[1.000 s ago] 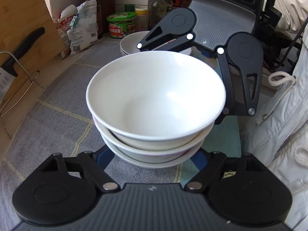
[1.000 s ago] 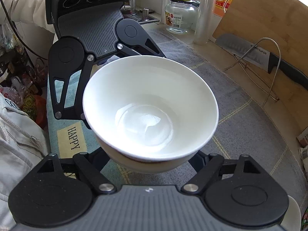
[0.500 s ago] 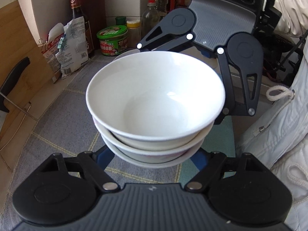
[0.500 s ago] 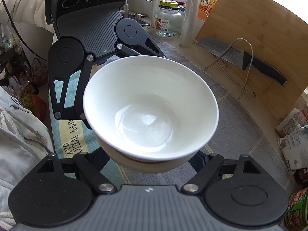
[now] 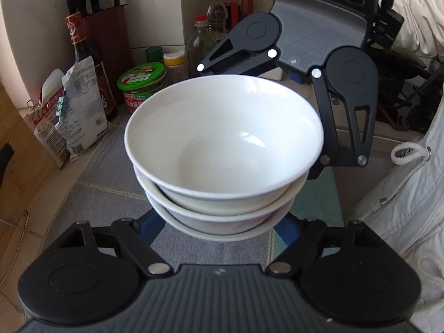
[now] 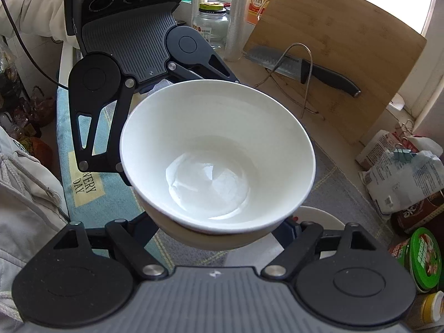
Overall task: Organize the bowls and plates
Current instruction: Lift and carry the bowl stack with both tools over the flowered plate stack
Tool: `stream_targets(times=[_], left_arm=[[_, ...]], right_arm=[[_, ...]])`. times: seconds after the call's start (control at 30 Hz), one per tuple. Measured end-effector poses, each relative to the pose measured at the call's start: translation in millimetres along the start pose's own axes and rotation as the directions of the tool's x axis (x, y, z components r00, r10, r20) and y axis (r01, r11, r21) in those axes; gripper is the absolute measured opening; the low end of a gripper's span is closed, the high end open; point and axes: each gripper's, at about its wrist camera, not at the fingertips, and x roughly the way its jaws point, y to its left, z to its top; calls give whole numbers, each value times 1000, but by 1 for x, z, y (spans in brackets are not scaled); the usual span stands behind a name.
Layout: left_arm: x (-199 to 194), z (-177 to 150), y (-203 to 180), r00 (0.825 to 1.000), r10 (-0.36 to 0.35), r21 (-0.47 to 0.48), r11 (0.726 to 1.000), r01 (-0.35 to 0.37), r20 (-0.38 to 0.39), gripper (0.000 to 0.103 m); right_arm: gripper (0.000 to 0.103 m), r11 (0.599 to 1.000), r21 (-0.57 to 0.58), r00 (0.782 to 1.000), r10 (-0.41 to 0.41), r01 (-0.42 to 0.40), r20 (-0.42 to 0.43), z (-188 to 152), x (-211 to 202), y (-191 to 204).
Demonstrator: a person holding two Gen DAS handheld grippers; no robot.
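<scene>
Left wrist view first. At the far left you can see paper bags (image 5: 75, 111) and a dark bottle (image 5: 83, 63) by the wall. Next to them is a green tub (image 5: 141, 86) and a few more bottles (image 5: 199, 41). In the middle is your stack of bowls (image 5: 222, 149), three white bowls sitting one inside the other. It is up in the air over the grey mat (image 5: 91, 183). Your left gripper (image 5: 222, 229) comes in from the near side, and its blue fingers (image 5: 149, 226) sit on each side of the bottom bowl. The jaws are about half open and they hold the stack. Across the stack, your right gripper (image 5: 299, 83) holds the far side. At the right edge is a white sleeve (image 5: 416, 36).

Right wrist view now. At the left is a white jacket (image 6: 25, 194). Then comes the left gripper (image 6: 130, 136), reaching under the far side of the bowls (image 6: 219, 158). Your right gripper (image 6: 222, 230) is at the near side, jaws about half open, with the bottom bowl between them. Just behind the stack's right side, low down, you can see the rim of a white dish (image 6: 324, 216) on the mat. Farther right a knife (image 6: 310, 72) leans in a wire rack (image 6: 299, 63) against a wooden board (image 6: 347, 50).
</scene>
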Motion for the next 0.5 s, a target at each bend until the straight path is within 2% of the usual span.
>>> stream_targets(times=[0.5], left_arm=[[80,52,7,999,-27,81,996,26,17,83]], right_arm=[[89,995,35,994,-96,98,-52,-58,-13,-57]])
